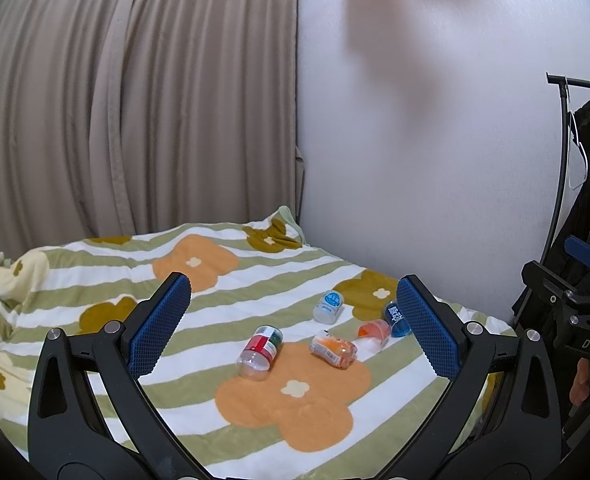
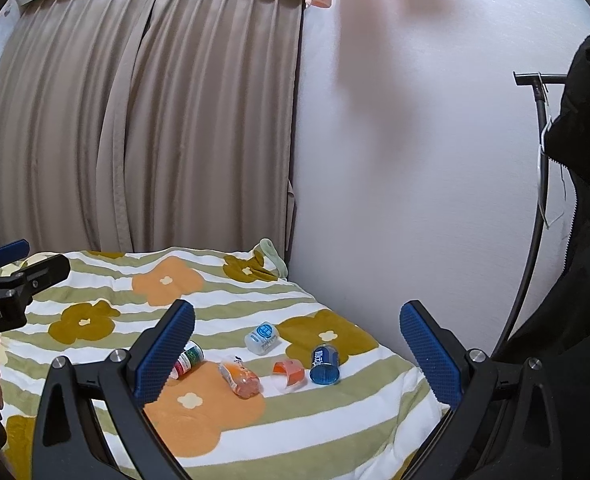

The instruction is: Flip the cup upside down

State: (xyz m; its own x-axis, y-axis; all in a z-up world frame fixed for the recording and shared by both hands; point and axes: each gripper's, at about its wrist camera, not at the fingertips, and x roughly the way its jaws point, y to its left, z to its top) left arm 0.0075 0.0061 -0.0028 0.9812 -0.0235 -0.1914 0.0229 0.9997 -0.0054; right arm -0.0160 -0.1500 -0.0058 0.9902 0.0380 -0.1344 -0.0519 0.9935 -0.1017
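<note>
Your left gripper is held above the bed with its blue pads spread wide and nothing between them; your right gripper is the same, jaws apart and empty.

Just past the left gripper's left pad lies the red-labelled cup on its side. Beside it, nearer the middle of the gap, lies the orange cup, also tipped over. Toward the right pad sits a small orange-and-clear cup (its pose is hard to read), and the blue cup lies partly hidden behind that pad. Farther out lies the white cup with a blue label.

All rest on the floral blanket. Beyond are the curtain and the wall.
</note>
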